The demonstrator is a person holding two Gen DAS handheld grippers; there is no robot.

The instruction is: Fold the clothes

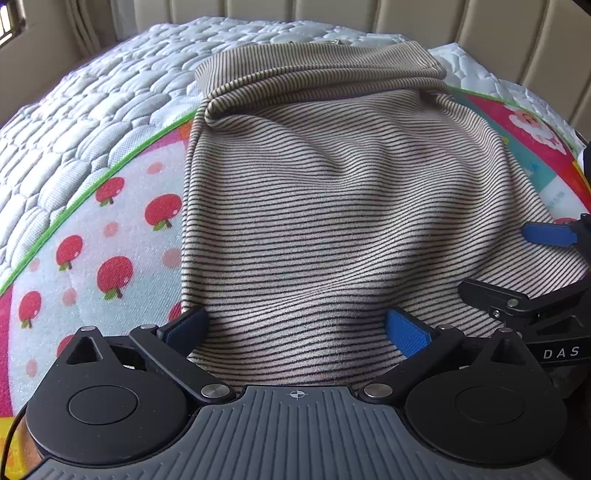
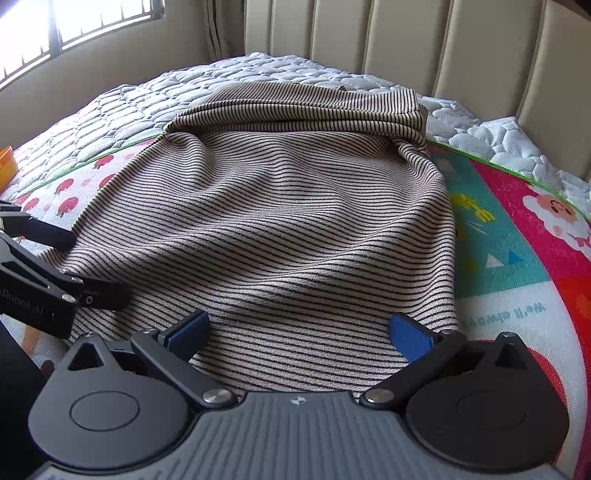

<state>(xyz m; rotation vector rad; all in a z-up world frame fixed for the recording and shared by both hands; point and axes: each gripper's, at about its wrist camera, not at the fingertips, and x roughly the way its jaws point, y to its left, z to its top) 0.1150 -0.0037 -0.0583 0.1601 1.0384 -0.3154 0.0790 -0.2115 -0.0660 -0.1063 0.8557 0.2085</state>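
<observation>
One garment (image 1: 332,206) is seen: soft knit, beige w/ thin dark horizontal stripes, lying rumpled w/ shallow ridges across its middle; the far end is doubled over into a thicker band w/ finer, closer stripes. It lies straight ahead of both grippers, spread on a printed play mat (image 1: 110,236) (red apples, pink dots, green edging, cartoon figure on the far right), which is laid over a white quilted mattress cover (image 1: 96,110). The near hem of the garment runs under and between the fingers of each gripper. The left gripper (image 1: 297,328) is held spread wide, blue pads apart, w/ striped cloth filling the gap between them; nothing is pinched. The right gripper (image 2: 299,328) is likewise spread wide over the near hem, pads apart, nothing clamped. In the left wrist view the right gripper appears at the right edge, just beside the left one, over the cloth's right side. Counted: 1 garment, 1 mat, 2 grippers, 2 blue pads each. A padded beige headboard (image 2: 406,40) is seen beyond the garment, a barred window (image 2: 74,22) to the far left, and an orange object (image 2: 7,162), partly cut off, at the left edge.
</observation>
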